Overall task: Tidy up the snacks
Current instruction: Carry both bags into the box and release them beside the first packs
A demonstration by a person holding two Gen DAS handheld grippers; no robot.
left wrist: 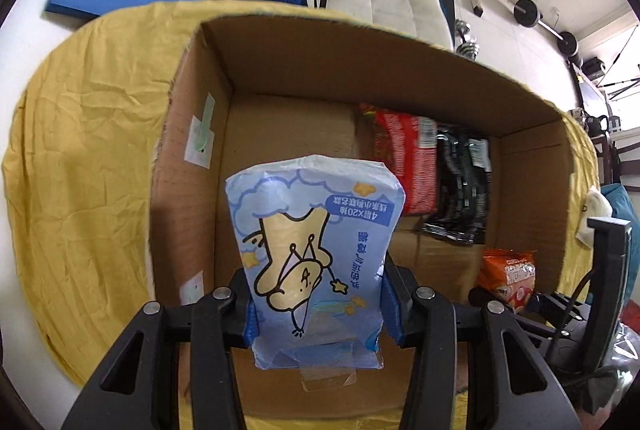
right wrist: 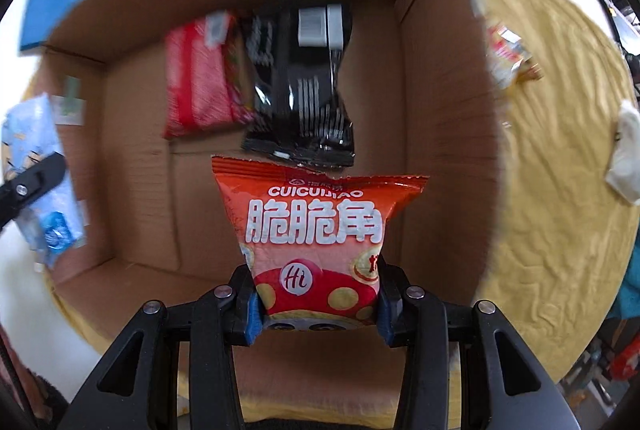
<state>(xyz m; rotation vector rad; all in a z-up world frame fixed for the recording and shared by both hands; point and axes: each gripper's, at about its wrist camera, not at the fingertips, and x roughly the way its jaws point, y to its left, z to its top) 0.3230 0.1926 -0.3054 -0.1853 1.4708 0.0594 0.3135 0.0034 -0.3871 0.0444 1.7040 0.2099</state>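
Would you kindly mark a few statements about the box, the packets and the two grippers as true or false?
1. The left gripper holds a light blue packet. True.
2. The right gripper is empty. False: its jaws grip an orange snack bag.
3. A red packet and a black packet lie side by side in the cardboard box. True.
4. The box sits on a green cloth. False: the cloth is yellow.
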